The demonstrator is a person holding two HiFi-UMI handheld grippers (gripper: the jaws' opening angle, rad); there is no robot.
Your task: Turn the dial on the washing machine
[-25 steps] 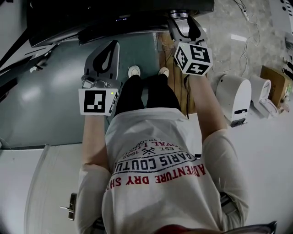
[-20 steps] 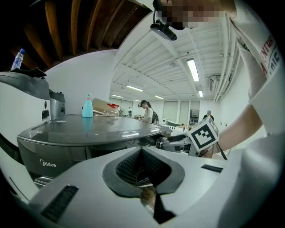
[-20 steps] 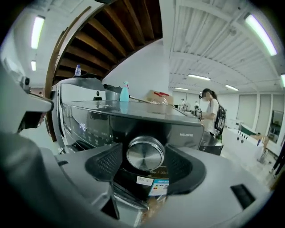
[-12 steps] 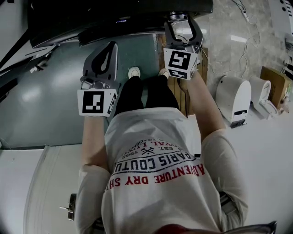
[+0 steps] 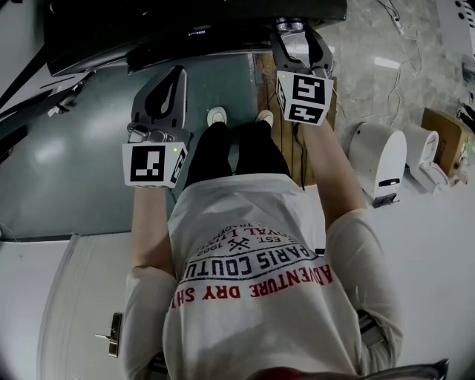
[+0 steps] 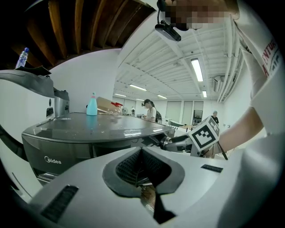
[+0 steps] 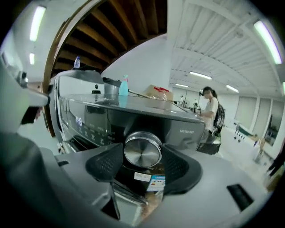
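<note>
The washing machine (image 7: 111, 118) is dark grey with a lit display, and its round silver dial (image 7: 142, 150) sits on the front panel. My right gripper (image 7: 142, 165) is shut on the dial, one dark pad against each side. In the head view the right gripper (image 5: 295, 33) reaches up to the dial (image 5: 289, 24) under the machine's dark top (image 5: 185, 22). My left gripper (image 5: 165, 82) hangs apart at the left, in front of the machine, shut with nothing between its pads. The left gripper view shows the machine's top (image 6: 89, 127) and the right gripper's marker cube (image 6: 204, 135).
A blue bottle (image 6: 91, 105) stands on the machine's top. White appliances (image 5: 378, 159) and a cardboard box (image 5: 443, 133) sit on the floor at the right. A wooden board (image 5: 286, 119) stands by the person's feet. A person (image 6: 150, 110) stands in the room behind.
The right gripper has rolled about the dial: its marker cube swung left, then part of the way back right. The left gripper drifted slightly left and stayed shut.
</note>
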